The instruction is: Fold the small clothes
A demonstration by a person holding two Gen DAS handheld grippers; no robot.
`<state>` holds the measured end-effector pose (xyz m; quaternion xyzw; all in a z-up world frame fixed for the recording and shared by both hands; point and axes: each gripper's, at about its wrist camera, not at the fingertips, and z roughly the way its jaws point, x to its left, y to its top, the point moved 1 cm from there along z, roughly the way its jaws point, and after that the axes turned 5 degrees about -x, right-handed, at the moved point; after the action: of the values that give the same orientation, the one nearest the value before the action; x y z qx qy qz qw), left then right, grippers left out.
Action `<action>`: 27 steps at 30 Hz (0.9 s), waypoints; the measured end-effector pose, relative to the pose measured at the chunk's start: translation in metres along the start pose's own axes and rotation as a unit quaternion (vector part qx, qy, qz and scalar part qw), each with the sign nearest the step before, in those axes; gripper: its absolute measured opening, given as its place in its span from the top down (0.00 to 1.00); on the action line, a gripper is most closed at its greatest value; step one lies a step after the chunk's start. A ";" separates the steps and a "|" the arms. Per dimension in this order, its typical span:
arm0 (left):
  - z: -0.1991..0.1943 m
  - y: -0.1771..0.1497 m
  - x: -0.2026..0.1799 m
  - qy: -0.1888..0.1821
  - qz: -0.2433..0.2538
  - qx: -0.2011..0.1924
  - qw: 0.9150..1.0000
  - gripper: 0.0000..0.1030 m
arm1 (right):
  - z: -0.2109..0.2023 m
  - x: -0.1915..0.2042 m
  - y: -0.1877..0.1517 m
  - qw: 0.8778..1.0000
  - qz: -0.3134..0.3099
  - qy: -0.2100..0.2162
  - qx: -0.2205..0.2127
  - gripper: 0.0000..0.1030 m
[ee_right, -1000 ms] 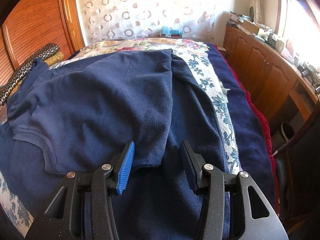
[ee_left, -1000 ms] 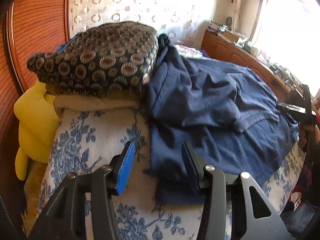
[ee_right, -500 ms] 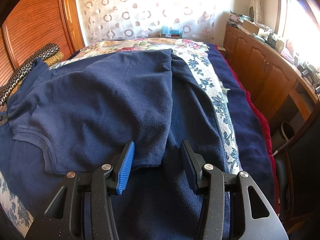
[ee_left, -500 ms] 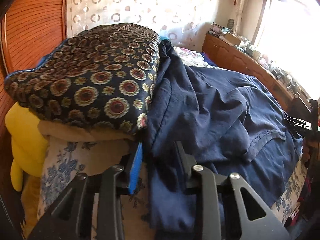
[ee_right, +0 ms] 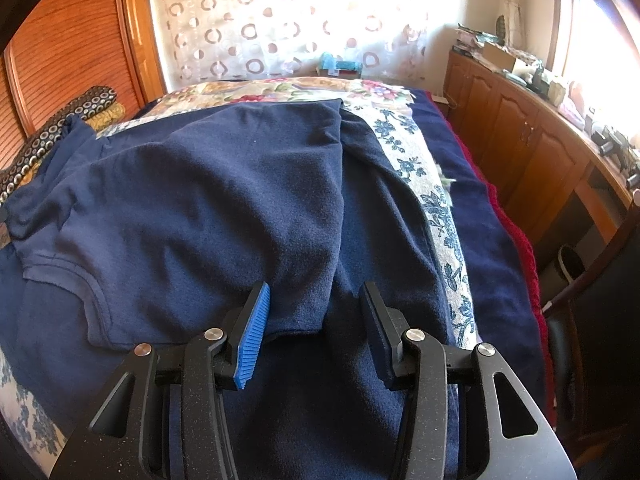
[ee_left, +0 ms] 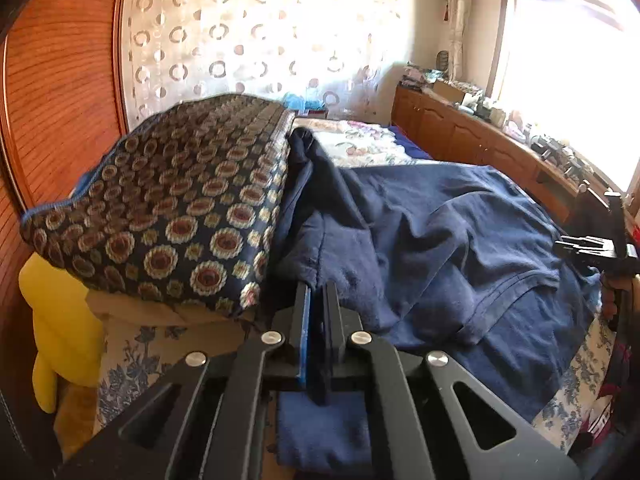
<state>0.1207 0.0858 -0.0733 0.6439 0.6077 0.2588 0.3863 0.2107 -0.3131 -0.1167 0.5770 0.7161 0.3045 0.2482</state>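
The navy shirt (ee_right: 224, 208) lies spread across the bed (ee_right: 436, 216), its left edge against the patterned pillow (ee_left: 180, 216). The left gripper (ee_left: 316, 308) is clamped together on that near-left edge, cloth hanging below the jaws. The right gripper (ee_right: 314, 316) hovers with its jaws apart over the near hem of the folded-over layer, gripping nothing. To do this fold well, I judge the right side should pinch the matching edge before both lift, so the cloth travels level and does not drag against the pillow. A second ago the left jaws stood wide apart short of the shirt; the right gripper has not moved.
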 end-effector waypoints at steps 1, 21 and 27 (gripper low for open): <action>-0.002 0.002 -0.002 0.000 0.001 -0.005 1.000 0.98 | -0.001 0.000 0.000 1.000 0.001 -0.001 -0.002 0.60; -0.068 0.031 -0.035 -0.032 0.008 -0.091 0.995 0.98 | -0.080 0.001 0.038 0.990 0.002 0.061 -0.130 1.00; -0.096 0.021 -0.029 -0.042 -0.005 -0.099 0.994 0.98 | -0.121 -0.012 0.037 0.985 0.008 0.059 -0.159 1.00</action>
<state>0.0525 0.0754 0.0023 0.6097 0.5659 0.2884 0.4741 0.1530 -0.3369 -0.0060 0.5166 0.6673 0.4498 0.2924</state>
